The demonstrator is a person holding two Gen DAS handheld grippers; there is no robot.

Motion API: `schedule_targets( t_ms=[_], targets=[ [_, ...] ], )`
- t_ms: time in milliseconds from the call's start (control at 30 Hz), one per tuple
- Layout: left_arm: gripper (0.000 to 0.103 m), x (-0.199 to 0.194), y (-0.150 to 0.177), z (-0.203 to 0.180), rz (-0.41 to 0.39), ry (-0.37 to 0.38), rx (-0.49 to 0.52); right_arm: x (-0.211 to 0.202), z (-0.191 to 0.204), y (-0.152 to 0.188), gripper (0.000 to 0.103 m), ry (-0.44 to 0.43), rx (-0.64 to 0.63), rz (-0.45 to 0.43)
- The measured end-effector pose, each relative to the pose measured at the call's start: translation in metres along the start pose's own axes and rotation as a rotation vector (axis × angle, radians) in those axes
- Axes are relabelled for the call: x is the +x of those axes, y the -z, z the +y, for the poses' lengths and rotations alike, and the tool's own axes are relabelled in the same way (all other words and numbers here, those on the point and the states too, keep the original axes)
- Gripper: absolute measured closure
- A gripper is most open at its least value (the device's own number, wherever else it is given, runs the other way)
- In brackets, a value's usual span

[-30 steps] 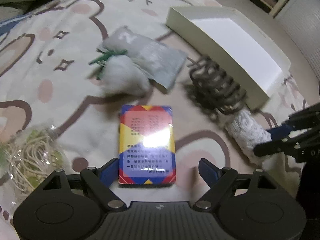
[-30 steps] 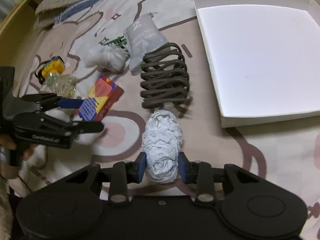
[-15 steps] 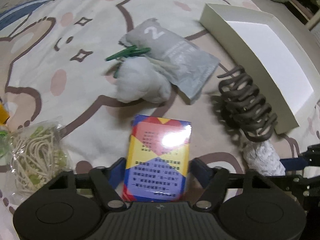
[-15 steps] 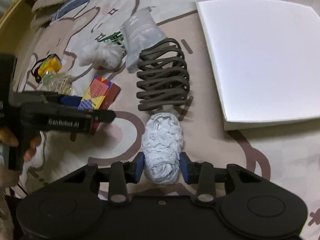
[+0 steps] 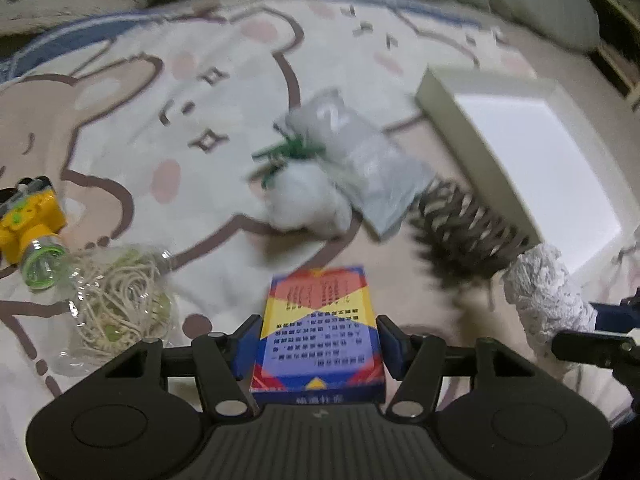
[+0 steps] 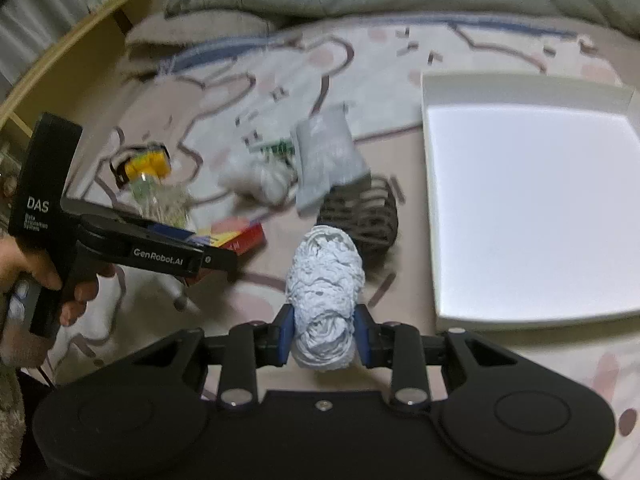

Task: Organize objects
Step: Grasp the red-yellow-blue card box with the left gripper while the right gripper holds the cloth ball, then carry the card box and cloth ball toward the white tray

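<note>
Left tongs (image 5: pixel 318 346) closing, clamped on card box (image 5: pixel 320 332). Right tongs (image 6: pixel 323 334) closing, pinching white yarn bundle (image 6: pixel 324 280); white tray (image 6: pixel 528 216) ahead-right of them. Risk: soft yarn squeezes out, drops on bed; glossy box slides if tilted.

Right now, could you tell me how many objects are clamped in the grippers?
2. The colourful card box sits between the left gripper's pads, and the white lace roll between the right gripper's pads, whose jaws are closing. Nothing else appears held.
</note>
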State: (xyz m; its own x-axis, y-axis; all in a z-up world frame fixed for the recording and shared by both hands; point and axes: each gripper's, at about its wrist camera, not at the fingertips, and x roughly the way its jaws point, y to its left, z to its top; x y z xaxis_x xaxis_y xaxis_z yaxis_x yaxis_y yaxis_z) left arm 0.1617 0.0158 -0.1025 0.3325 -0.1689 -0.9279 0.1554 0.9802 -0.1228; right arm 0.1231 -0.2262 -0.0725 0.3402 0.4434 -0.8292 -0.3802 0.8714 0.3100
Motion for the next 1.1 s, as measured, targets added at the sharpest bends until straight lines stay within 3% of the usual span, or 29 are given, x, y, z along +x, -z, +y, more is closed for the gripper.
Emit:
schedule_targets(
  t_ms=[167,333,600,767,967,1100],
  targets=[
    [0.042,-0.023,0.000,-0.010,-0.076,0.016,-0.019,-0.023,-0.001,-0.004,0.071,0.013,-0.035,-0.098],
    [0.042,-0.011,0.011,-0.025,-0.016,0.006,0.029,-0.033,-0.006,-0.007,0.071,0.009,-0.032,-0.116],
    [0.043,0.031,0.040,-0.036,0.136,-0.045,0.110,0.002,0.001,0.016,0.071,0.023,-0.076,0.095],
    [0.042,0.039,0.037,-0.037,0.146,-0.053,0.110,0.024,0.002,0.025,0.069,0.041,-0.092,0.174],
    [0.043,0.043,0.033,-0.033,0.148,-0.041,0.107,0.039,-0.005,0.019,0.062,0.035,-0.010,0.221],
    [0.043,0.035,0.035,-0.033,0.130,-0.036,0.117,0.038,0.000,0.020,0.068,0.046,-0.036,0.222]
  ],
)
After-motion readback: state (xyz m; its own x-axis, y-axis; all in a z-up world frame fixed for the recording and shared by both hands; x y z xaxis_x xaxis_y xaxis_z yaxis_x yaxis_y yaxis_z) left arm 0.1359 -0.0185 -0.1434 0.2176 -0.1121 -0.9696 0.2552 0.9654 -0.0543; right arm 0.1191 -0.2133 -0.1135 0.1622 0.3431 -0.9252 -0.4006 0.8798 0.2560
